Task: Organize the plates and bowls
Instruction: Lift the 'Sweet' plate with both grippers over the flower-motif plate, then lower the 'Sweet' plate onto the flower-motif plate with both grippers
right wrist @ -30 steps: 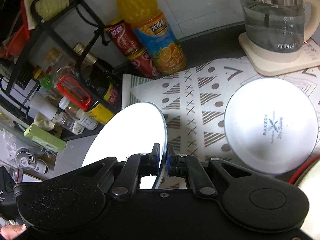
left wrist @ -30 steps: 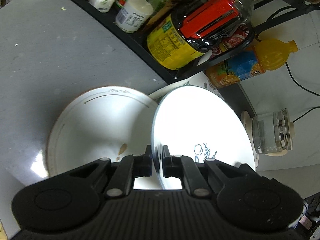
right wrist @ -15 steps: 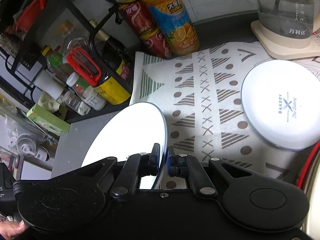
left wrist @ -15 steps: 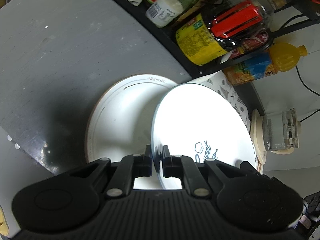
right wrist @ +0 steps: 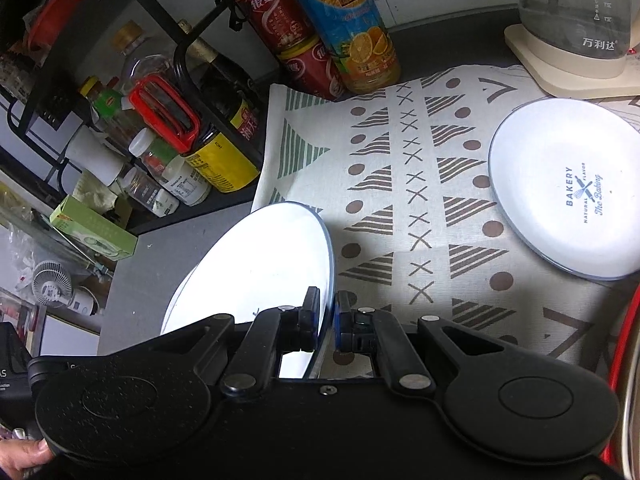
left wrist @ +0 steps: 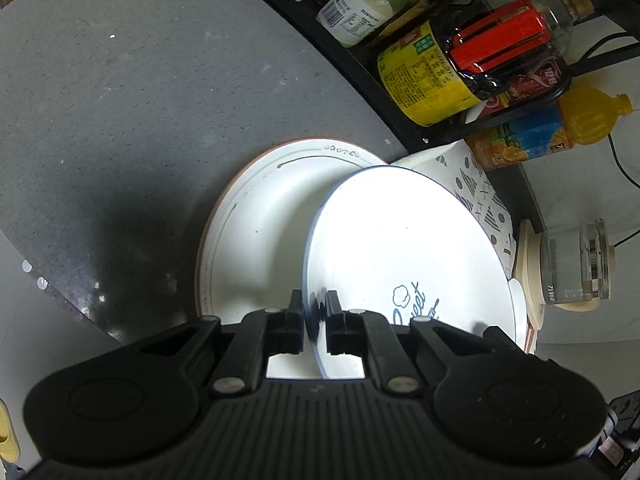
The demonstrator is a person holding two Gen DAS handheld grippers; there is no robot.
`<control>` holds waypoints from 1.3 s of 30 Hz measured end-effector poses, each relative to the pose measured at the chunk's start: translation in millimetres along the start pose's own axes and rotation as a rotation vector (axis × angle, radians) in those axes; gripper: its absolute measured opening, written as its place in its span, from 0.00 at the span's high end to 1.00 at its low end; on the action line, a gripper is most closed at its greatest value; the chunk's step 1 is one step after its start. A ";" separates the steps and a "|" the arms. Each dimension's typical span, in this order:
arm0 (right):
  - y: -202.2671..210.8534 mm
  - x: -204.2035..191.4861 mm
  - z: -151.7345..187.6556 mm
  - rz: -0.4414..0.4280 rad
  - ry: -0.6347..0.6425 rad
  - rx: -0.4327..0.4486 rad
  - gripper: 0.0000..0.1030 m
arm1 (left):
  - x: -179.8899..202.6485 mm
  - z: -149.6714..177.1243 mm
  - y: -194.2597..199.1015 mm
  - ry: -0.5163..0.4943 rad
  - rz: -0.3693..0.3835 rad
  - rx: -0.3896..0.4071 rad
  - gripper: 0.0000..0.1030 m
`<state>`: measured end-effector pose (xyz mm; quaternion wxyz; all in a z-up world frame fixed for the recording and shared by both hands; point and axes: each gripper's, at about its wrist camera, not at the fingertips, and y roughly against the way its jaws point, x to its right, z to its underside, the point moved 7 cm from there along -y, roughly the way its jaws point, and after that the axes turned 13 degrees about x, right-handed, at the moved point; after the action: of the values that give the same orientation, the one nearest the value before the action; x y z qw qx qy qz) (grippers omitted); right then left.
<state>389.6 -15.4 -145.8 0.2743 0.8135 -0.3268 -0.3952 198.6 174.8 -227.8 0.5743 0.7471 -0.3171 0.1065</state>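
Blue-rimmed plate (left wrist: 408,248) tilted on edge, both jaws clamped on its rim; brown-rimmed plate (left wrist: 256,224) lies flat on worktop (left wrist: 100,120), left of left gripper (left wrist: 314,308).

Black ribbed tongs (left wrist: 315,312), silver pivot screws.

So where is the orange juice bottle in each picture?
Left wrist view: the orange juice bottle lies toward the right edge, beside the black rack.
Right wrist view: it stands top centre, behind the patterned cloth.
Shared landmark: the glass kettle.
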 end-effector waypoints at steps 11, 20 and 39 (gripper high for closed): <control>-6.2 -10.1 3.5 0.008 0.019 -0.015 0.93 | -10.4 -0.2 -0.5 0.015 -0.025 -0.004 0.92; -10.3 -14.2 10.5 0.012 0.028 -0.027 0.94 | -20.4 0.5 -3.0 0.031 -0.050 -0.008 0.91; -17.1 -13.8 24.7 0.036 -0.015 -0.033 0.96 | -18.0 -7.7 -3.8 -0.035 -0.123 -0.031 0.89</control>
<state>368.2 1.2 -164.8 0.2923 0.7998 -0.3370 -0.4016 188.6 188.9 -237.8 0.5858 0.7578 -0.2825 0.0529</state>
